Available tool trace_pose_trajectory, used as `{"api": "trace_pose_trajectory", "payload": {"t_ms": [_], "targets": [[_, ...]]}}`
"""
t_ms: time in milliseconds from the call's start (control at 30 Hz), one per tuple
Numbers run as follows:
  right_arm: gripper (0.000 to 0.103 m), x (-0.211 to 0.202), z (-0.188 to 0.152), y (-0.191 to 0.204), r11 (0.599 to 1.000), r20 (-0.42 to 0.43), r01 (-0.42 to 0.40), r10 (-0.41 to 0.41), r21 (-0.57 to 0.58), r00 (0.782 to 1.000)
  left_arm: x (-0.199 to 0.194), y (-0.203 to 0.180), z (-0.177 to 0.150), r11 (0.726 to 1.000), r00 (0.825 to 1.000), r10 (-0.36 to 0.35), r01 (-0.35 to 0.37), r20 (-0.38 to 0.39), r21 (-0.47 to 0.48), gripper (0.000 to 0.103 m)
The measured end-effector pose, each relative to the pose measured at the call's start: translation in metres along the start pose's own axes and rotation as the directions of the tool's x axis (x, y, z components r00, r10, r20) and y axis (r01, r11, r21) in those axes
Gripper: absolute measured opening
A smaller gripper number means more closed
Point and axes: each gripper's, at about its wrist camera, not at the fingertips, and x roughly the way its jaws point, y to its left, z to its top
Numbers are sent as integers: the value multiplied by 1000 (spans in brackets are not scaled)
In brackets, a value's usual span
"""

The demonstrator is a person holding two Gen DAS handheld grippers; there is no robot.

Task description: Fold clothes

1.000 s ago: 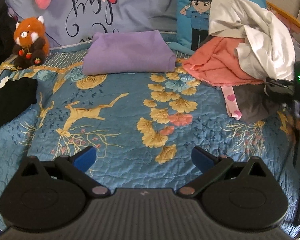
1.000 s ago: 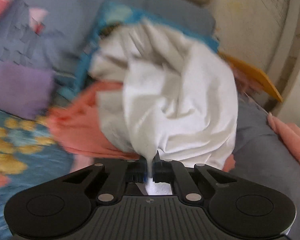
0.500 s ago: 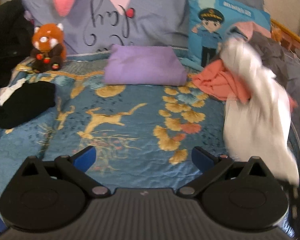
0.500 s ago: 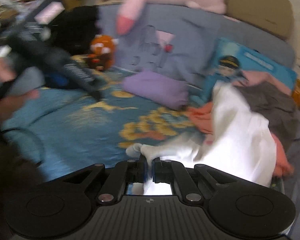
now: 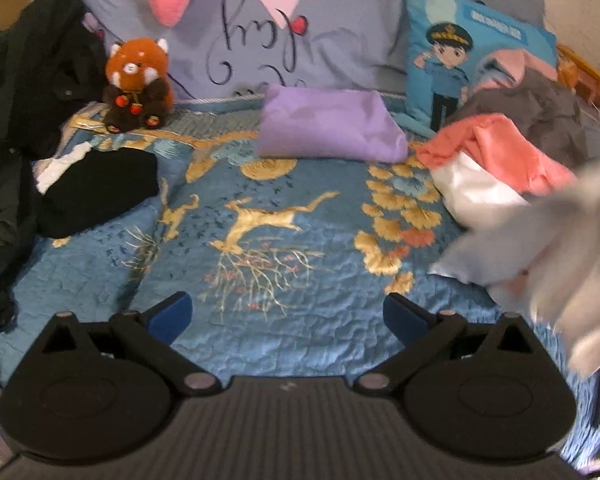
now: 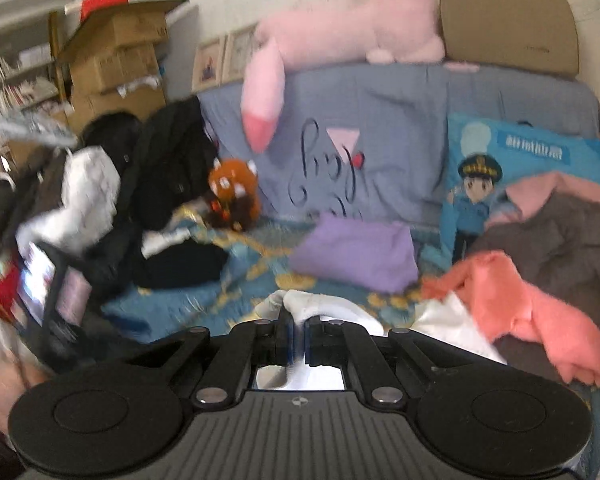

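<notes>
My right gripper (image 6: 297, 338) is shut on a white garment (image 6: 332, 314), pinched between the fingertips and lifted off the pile. In the left wrist view the same white garment (image 5: 548, 248) hangs blurred at the right, trailing onto the blue bedspread (image 5: 268, 240). My left gripper (image 5: 288, 314) is open and empty, low over the bedspread. A folded purple garment (image 5: 328, 128) lies at the back. A coral garment (image 5: 496, 152) and a grey garment (image 5: 540, 108) are heaped at the right.
A folded black garment (image 5: 96, 188) lies at the left, with dark jackets (image 5: 24, 92) beyond. A red panda plush (image 5: 138, 84), a grey-blue pillow (image 5: 300, 40) and a policeman cushion (image 5: 460, 60) line the back. Cardboard boxes (image 6: 116, 56) stand by the wall.
My right gripper pulled the white garment off the pile and swung it left and toward me over the bed. My left gripper stayed open and drew back a little.
</notes>
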Motion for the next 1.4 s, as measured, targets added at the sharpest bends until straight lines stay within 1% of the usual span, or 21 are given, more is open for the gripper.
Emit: {"api": "trace_pose_trajectory", "payload": {"t_ms": [167,300,367,400,467,533,633,700,733,767,800,833,867,933,1067,1133,1233,1300,1333,1367,1400], "targets": [[5,-29,17,3,1000,29,-11,11,10,1000,26,-33,-10,994,999,-12,17,-48,106,103],[5,-54,23,8,999,44,15,-13,-32,999,35,-60,-9,988,1000,9,-9,-2,157,103],[5,-67,25,10,999,50,16,-14,-48,999,37,-64,-10,988,1000,13,-16,20,155,103],[5,-72,27,10,998,55,15,-12,-55,998,39,-65,-10,988,1000,-5,2,21,155,103],[5,-84,30,11,997,64,12,-8,-70,998,42,-68,-11,984,998,-69,67,6,167,103],[5,-93,32,12,997,76,10,-5,-72,997,44,-72,-13,976,992,-130,129,-7,177,103],[5,-101,33,12,998,82,12,-6,-68,997,35,-82,-16,959,975,-221,213,21,188,103],[5,-105,32,12,998,88,5,1,-67,996,26,-88,-14,947,963,-268,255,43,196,100],[5,-107,32,13,997,93,9,-2,-70,996,23,-91,-12,941,957,-286,273,39,200,90],[5,-110,31,12,998,98,16,-9,-68,995,21,-95,-9,935,953,-303,292,26,203,71],[5,-112,31,11,998,103,23,-16,-65,995,20,-97,-7,929,948,-317,308,13,204,56],[5,-115,31,10,998,108,29,-23,-62,994,19,-98,-6,928,946,-323,317,-1,197,22],[5,-118,31,8,998,114,35,-29,-54,993,18,-99,-5,929,947,-321,318,-13,187,0],[5,-125,31,4,998,127,43,-38,-36,991,17,-96,-5,934,947,-320,318,-14,165,0],[5,-137,32,0,998,150,64,-61,-16,987,5,-82,-1,948,955,-295,289,30,133,0],[5,-140,32,1,998,157,60,-58,-14,986,-3,-72,5,949,953,-297,288,56,125,0],[5,-145,33,4,998,169,59,-54,-25,984,-17,-62,11,923,929,-361,344,83,173,0],[5,-147,33,6,998,176,58,-51,-34,983,-27,-63,7,899,911,-397,363,110,245,4],[5,-148,34,7,998,179,59,-51,-37,983,-32,-65,4,886,902,-413,367,125,283,16],[5,-149,34,8,998,181,60,-52,-37,982,-37,-67,-1,874,893,-427,366,142,321,41],[5,-150,35,8,997,184,61,-53,-36,982,-41,-70,-6,860,884,-440,365,157,355,52]]}}
